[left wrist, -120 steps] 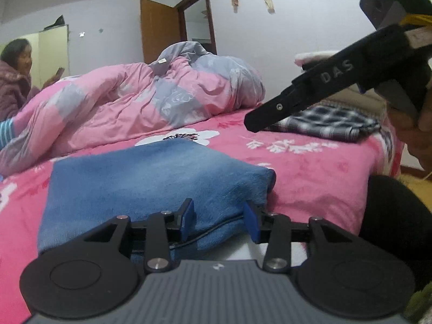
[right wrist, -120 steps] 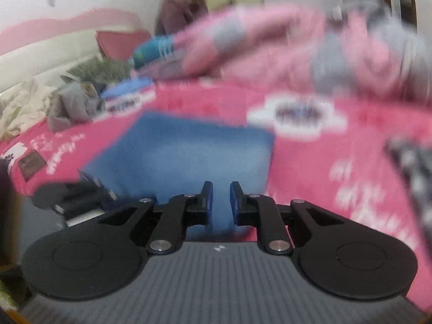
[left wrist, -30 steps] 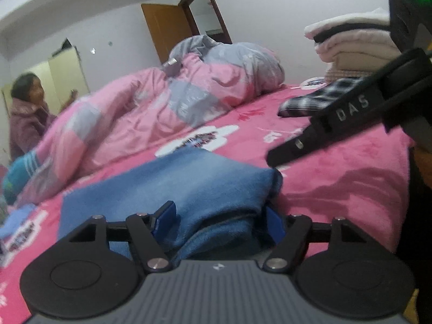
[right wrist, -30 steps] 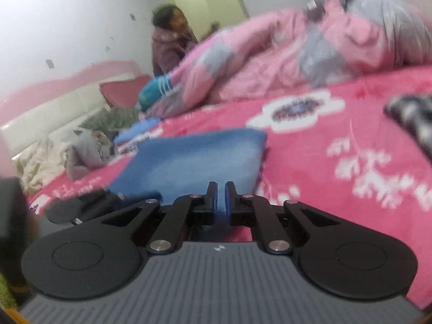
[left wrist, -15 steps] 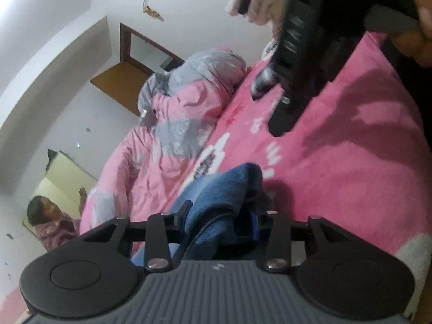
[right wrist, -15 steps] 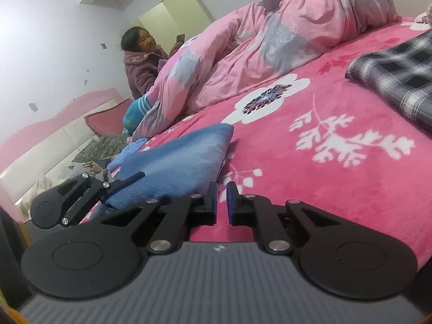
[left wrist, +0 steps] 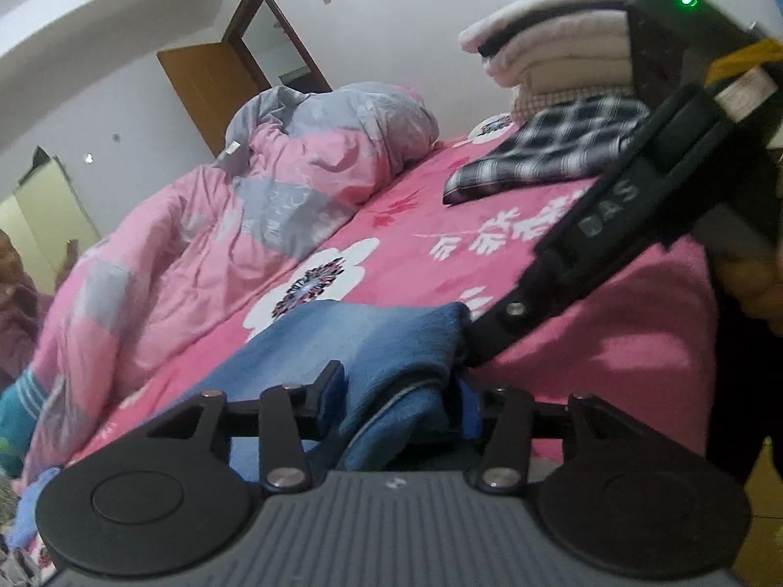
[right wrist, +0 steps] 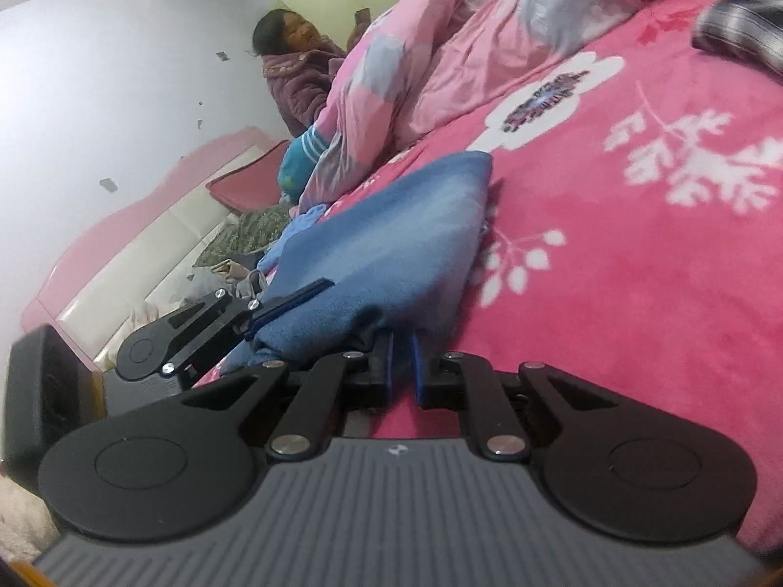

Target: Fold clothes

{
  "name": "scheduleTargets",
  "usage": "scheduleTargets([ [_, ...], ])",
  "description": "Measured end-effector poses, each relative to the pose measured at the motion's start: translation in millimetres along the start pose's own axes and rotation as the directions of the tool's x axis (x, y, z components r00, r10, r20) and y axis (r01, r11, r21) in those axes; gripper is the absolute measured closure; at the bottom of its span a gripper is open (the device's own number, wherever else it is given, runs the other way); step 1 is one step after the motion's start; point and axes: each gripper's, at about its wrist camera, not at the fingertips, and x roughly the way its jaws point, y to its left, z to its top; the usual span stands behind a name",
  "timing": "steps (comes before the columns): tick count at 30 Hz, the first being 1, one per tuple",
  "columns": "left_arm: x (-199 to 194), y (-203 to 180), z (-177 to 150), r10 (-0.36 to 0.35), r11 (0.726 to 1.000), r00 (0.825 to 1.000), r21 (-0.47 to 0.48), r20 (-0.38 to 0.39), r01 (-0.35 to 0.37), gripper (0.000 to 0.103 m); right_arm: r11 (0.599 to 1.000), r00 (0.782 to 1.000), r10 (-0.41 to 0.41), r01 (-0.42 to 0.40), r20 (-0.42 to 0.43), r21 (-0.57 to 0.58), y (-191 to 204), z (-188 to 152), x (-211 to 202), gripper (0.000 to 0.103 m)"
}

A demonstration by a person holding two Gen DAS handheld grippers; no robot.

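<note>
A folded blue garment (left wrist: 372,337) lies on the pink flowered bed sheet (left wrist: 611,332) near the bed's edge. My left gripper (left wrist: 399,396) has the garment's thick near fold between its pads. Its jaws are opening, but the cloth still fills the gap and touches both pads. In the right wrist view, the left gripper (right wrist: 313,293) sits at the left edge of the blue garment (right wrist: 391,235). My right gripper (right wrist: 402,367) is shut, its tips at the garment's near right corner. I cannot tell whether a layer is pinched. From the left, the right gripper (left wrist: 472,347) touches that corner.
A rumpled pink and grey quilt (left wrist: 244,225) covers the far side of the bed. A folded plaid garment (left wrist: 553,151) lies far right, with a stack of folded pale items (left wrist: 553,54) behind it. A person (right wrist: 298,68) sits by the quilt. A pink and white headboard (right wrist: 122,264) is at the left.
The left gripper has rolled back towards level, and its jaws stand wider than half a second ago. The right gripper has sunk to the garment's near corner and rolled.
</note>
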Motion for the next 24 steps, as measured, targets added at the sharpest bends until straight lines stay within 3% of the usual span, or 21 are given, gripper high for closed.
scheduleTargets([
  [5, -9.4, 15.9, -1.9, -0.012, 0.999, 1.0, -0.051, 0.004, 0.012, 0.051, 0.998, 1.0, 0.013, -0.013, -0.003, -0.056, 9.3, 8.3, 8.3, 0.095],
  [11, -16.5, 27.6, -1.9, -0.032, 0.992, 0.999, -0.123, 0.014, 0.034, 0.077, 0.998, 0.999, 0.051, -0.051, 0.001, -0.039, 9.6, 8.3, -2.4, 0.095],
  [18, -22.6, 30.3, -4.7, -0.013, 0.992, 0.999, -0.126, 0.031, 0.017, 0.084, 0.997, 0.997, 0.079, -0.079, 0.001, -0.017, 8.3, 4.2, 28.3, 0.096],
  [24, -13.5, -3.0, -19.8, 0.058, 0.996, 0.998, 0.06, 0.034, -0.06, 0.084, 0.991, 0.992, 0.106, -0.111, 0.075, 0.071, -7.7, -8.6, 37.6, 0.099],
])
